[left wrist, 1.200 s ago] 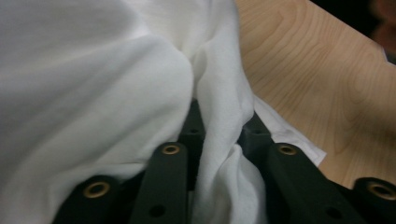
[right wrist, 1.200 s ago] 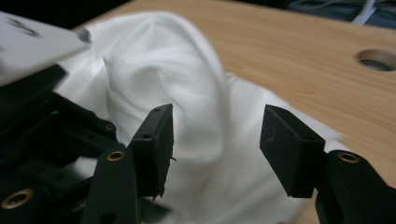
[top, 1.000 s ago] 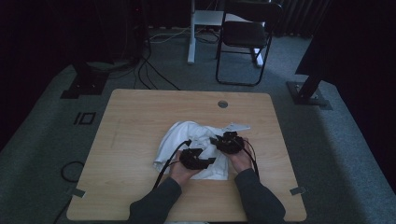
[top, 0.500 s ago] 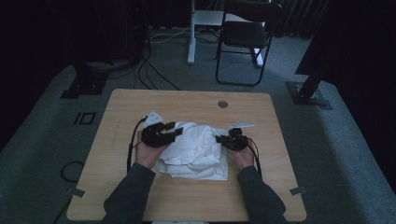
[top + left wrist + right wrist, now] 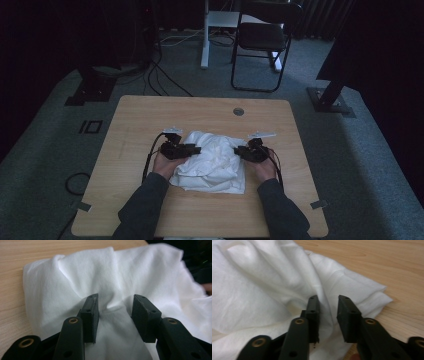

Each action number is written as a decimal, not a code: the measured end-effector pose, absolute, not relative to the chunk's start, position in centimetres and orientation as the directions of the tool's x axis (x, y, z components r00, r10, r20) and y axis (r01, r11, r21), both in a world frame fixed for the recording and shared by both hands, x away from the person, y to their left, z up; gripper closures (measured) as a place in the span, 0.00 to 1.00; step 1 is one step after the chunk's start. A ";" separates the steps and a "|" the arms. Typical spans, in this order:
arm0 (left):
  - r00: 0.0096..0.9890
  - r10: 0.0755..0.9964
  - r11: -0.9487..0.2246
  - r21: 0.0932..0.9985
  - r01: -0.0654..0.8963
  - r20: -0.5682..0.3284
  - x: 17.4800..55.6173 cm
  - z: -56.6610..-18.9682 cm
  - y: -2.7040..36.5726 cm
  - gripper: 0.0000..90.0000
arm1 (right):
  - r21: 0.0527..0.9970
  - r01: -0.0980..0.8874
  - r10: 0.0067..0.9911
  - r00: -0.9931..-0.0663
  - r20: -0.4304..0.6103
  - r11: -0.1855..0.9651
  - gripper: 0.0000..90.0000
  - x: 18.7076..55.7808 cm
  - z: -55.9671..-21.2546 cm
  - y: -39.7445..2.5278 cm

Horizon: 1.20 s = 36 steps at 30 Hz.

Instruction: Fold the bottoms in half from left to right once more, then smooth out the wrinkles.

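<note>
Folding step: left gripper (image 5: 115, 315) and right gripper (image 5: 328, 315), jaws parted, straddle white cloth (image 5: 212, 160) ridges on worktop (image 5: 150, 115); next, clamp both.

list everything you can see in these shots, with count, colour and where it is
cloth: 1, white, crumpled at the middle of the table, between the two grippers
table: 1, light wood, centre of the high view
round insert: 1, grey, set in the tabletop near its far edge
chair: 1, black, on the floor beyond the table
floor cables: several, dark, on the grey floor past the table's far left
left gripper: 1, black, jaws apart over a raised fold of the cloth
right gripper: 1, black, jaws apart over a cloth fold
forearms: 2, dark sleeves, coming in from the near edge
</note>
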<state>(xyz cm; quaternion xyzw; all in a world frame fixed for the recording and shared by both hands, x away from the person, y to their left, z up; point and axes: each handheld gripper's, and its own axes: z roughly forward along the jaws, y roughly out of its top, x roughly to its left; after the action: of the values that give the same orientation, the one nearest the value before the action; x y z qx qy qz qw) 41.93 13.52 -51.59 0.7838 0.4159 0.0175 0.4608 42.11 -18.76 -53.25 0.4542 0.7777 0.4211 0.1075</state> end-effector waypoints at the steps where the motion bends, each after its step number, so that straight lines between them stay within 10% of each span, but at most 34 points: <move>1: 0.652 0.674 -0.232 0.739 0.633 -0.347 41.8 -51.8 13.4 0.64 | 0.757 0.609 0.799 -0.566 0.203 0.239 0.73 42.0 -53.0 -18.8; 20: 0.635 0.710 -0.210 0.769 0.603 -0.304 41.0 -51.7 12.9 0.59 | 0.844 0.385 0.714 -0.700 0.003 0.374 0.50 36.3 -47.7 -13.2; 25: 0.624 0.715 -0.193 0.769 0.609 -0.315 40.9 -51.7 13.0 0.58 | 0.786 0.464 0.730 -0.683 0.024 0.408 0.92 37.2 -49.5 -13.2; 36: 0.636 0.702 -0.209 0.761 0.614 -0.320 40.9 -51.9 12.3 0.58 | 0.862 0.417 0.737 -0.671 0.078 0.289 0.90 33.4 -47.1 -18.7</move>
<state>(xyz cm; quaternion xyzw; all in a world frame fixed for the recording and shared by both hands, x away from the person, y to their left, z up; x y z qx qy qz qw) 40.89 12.27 -51.88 0.7761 0.4238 0.0475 0.4646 33.41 -18.74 -47.06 0.3678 0.7845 0.4692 0.1706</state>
